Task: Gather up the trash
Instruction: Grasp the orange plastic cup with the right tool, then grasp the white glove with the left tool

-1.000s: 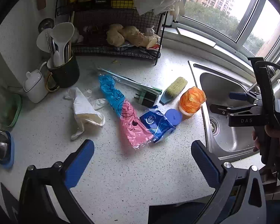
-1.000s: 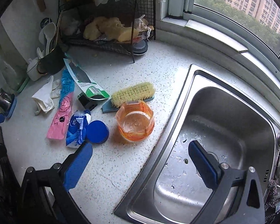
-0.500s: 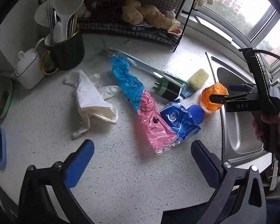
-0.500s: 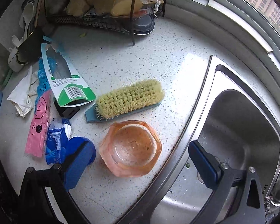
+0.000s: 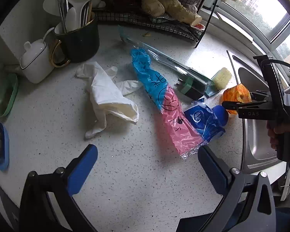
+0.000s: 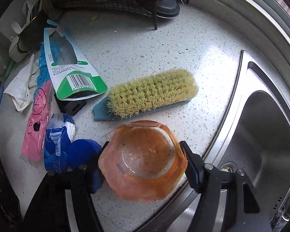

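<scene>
Orange cup (image 6: 143, 160) sits by the sink edge (image 6: 230, 116) on the tabletop (image 6: 145, 44). Right gripper (image 6: 143, 162) has just been closing around it, pads touching. Left gripper (image 5: 145, 164) hangs wide open, empty, over bare tabletop.

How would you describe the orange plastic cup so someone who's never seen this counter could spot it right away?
Start at the steel sink and look to the counter along its edge. Just in front of the bristle brush and beside a blue lid sits the orange cup, between the right gripper's closing jaws. It is the only translucent orange thing, empty, with a faceted rim.
</scene>
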The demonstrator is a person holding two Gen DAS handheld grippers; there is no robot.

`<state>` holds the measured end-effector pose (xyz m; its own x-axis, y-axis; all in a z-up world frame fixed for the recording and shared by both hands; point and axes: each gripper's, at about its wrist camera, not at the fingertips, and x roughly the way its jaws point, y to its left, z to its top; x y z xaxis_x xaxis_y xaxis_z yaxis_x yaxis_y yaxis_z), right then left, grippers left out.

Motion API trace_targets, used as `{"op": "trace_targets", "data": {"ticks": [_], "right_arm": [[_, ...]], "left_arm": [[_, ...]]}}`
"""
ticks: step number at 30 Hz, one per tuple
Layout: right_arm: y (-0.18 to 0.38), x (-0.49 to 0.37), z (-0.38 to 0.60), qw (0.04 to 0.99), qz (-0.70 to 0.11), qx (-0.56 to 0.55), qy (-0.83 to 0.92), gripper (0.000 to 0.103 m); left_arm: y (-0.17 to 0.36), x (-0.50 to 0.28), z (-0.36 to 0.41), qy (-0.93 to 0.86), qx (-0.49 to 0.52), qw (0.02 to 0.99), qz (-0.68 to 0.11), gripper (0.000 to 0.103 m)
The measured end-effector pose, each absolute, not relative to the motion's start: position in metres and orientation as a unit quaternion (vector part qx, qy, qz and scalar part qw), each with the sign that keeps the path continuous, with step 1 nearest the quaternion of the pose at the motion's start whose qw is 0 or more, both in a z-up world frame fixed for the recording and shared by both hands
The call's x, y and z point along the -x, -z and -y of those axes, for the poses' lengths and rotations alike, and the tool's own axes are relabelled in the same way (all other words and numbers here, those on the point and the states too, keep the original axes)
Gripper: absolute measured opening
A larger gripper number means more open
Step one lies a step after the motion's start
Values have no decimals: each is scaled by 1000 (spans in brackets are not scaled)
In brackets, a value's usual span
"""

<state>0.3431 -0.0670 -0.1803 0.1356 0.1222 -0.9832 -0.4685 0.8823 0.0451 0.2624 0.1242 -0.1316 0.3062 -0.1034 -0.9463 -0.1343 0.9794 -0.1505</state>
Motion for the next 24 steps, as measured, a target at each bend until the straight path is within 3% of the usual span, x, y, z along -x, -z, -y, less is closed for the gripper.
{"op": "trace_targets", "data": {"ticks": [7,17,24], "right_arm": [[160,-321,62,759,-600,159,-198,65],[115,-276,79,776,-587,103,-208,65],[118,-267,82,774,-594,89,-201,65]], "left_arm": [[131,-260,-133,-28,102,802,-588,103],[139,-275,-168,-46,112,799,-589,103],[162,-309,-181,-45,68,794,-602,100]]}}
